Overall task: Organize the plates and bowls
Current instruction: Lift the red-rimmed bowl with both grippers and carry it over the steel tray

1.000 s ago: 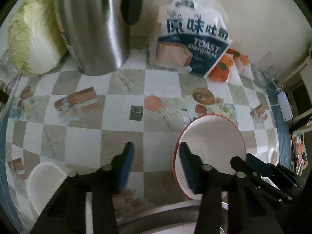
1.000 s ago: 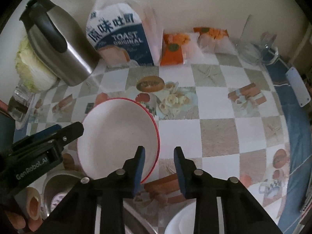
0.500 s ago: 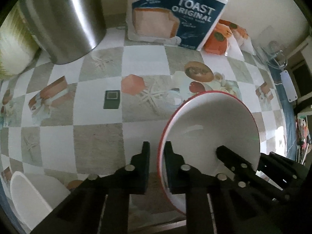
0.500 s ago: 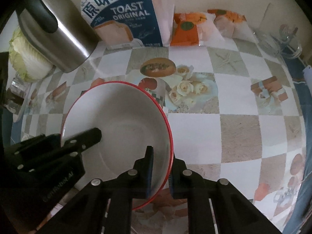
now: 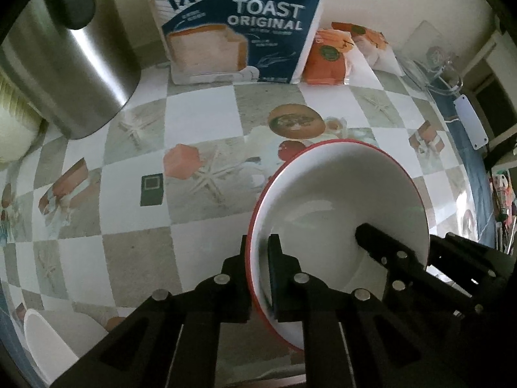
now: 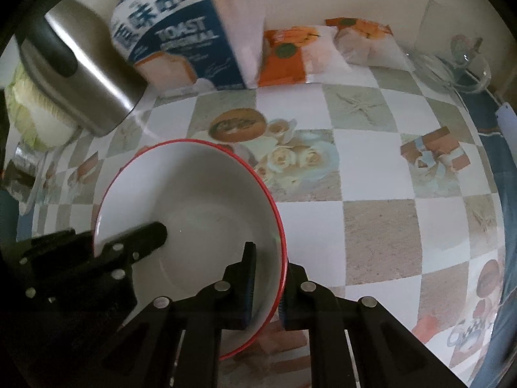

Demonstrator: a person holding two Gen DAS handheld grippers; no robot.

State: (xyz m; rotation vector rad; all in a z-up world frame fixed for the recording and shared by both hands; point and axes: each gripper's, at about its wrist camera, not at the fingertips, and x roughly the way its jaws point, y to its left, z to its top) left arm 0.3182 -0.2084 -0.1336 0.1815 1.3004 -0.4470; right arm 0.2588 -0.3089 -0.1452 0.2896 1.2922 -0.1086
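Note:
A white bowl with a red rim is held between both grippers above the checked tablecloth. My left gripper is shut on the bowl's left rim, one finger inside and one outside. My right gripper is shut on the bowl's right rim in the same way. Each gripper shows in the other's view, reaching over the opposite rim. Another white dish sits at the lower left edge of the left wrist view.
A steel kettle and a cabbage stand at the back left. A toast bag and orange packets line the wall. A glass jug stands at the back right. A small dark tag lies on the cloth.
Both grippers have closed on the bowl's rim from opposite sides. The bowl has risen off the table and moved forward toward the toast bag.

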